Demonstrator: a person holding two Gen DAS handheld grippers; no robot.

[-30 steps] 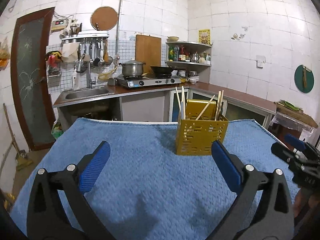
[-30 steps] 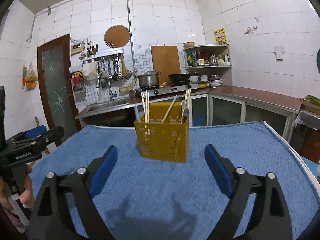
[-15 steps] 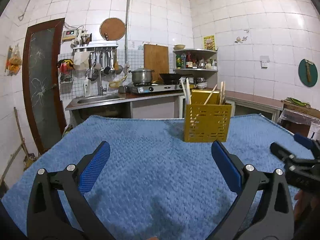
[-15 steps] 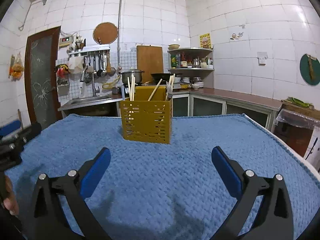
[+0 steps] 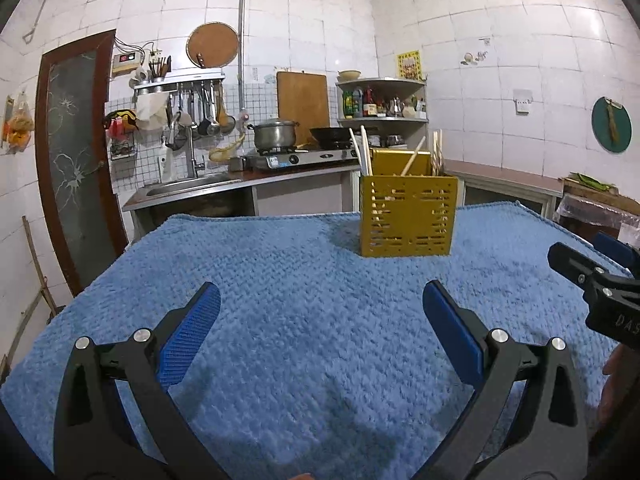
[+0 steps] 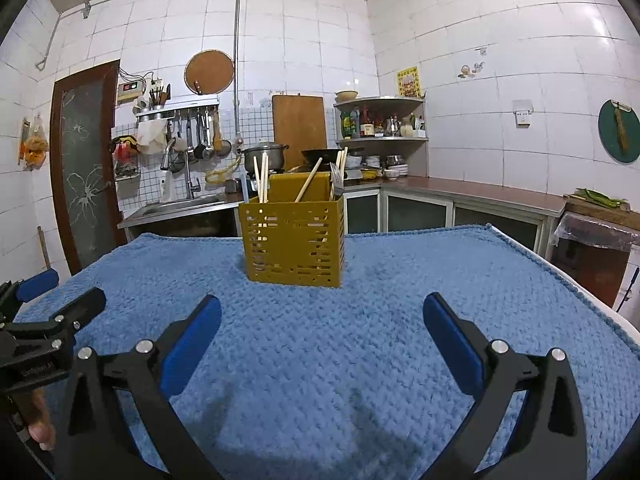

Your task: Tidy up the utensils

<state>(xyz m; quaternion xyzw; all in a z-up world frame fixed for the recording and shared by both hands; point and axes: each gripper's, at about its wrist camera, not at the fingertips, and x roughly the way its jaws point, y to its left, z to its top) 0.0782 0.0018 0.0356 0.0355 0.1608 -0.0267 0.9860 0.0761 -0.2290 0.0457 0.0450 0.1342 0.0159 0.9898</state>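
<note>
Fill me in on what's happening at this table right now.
A person holds a two-finger gripper in each hand over a blue towel covering the table. The left gripper and right gripper are both open and empty, apart from everything. The yellow utensil caddy stands upright on the towel ahead of them, with chopsticks and a fork already standing in it. No loose utensils show on the towel.

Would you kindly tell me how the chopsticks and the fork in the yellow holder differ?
The chopsticks are pale, plain wooden sticks; the fork is grey metal ending in tines. Several chopsticks are spread across the yellow holder, one leaning diagonally, while the fork sits at its right corner in the right wrist view. Both stand inside it, poking above its rim.
</note>
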